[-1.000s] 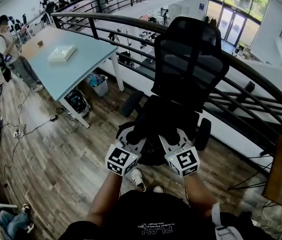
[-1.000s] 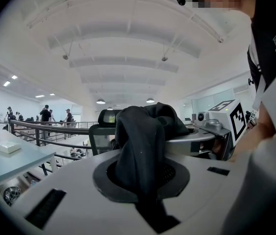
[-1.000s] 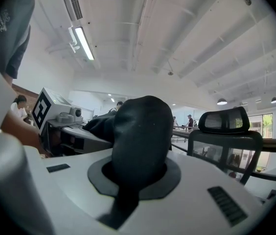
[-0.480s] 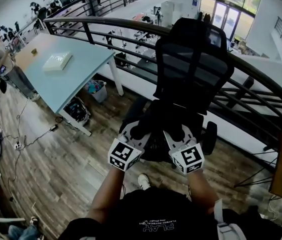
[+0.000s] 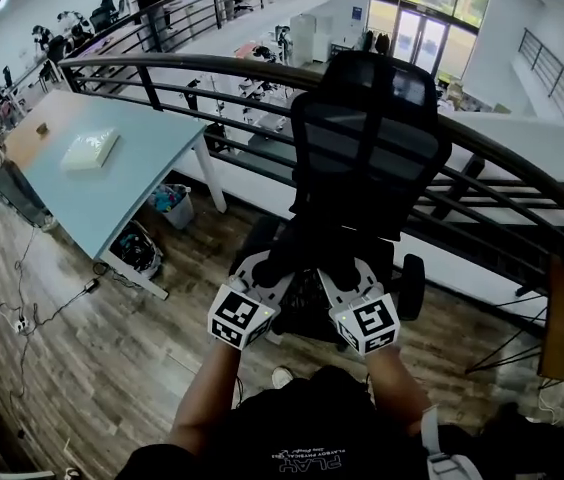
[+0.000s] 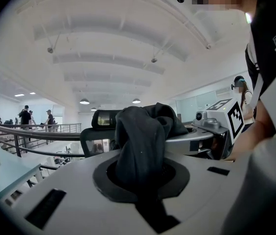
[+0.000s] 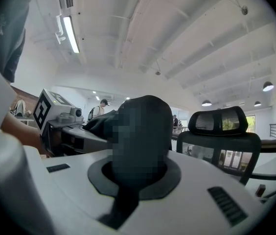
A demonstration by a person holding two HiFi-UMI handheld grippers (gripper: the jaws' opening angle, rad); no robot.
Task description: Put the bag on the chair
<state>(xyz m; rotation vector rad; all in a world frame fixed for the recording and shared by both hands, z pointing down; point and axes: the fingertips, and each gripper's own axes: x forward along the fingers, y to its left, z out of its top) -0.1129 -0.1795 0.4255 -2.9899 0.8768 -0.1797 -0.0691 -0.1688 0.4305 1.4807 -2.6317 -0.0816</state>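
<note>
The left gripper and the right gripper are held side by side in front of the person, each pressed together on a bunch of black cloth that belongs to the bag. In the left gripper view the dark fabric rises straight out from between the jaws, which are pinched on it, and it folds over toward the right gripper just beside it. In the right gripper view the same kind of dark bundle stands clamped between the jaws, and the left gripper shows close on its left. The bag hangs between the two grippers and just beyond their tips, low in front of the chair. The chair's mesh back and headrest stand upright straight ahead of both grippers. Bag and seat are both black in the head view, so I cannot tell whether the bag touches the seat. Behind the chair a dark curved railing runs across. Well off to the left of the left gripper stands a pale blue desk with a flat white packet lying on it. A wooden floor lies below the grippers.
</note>
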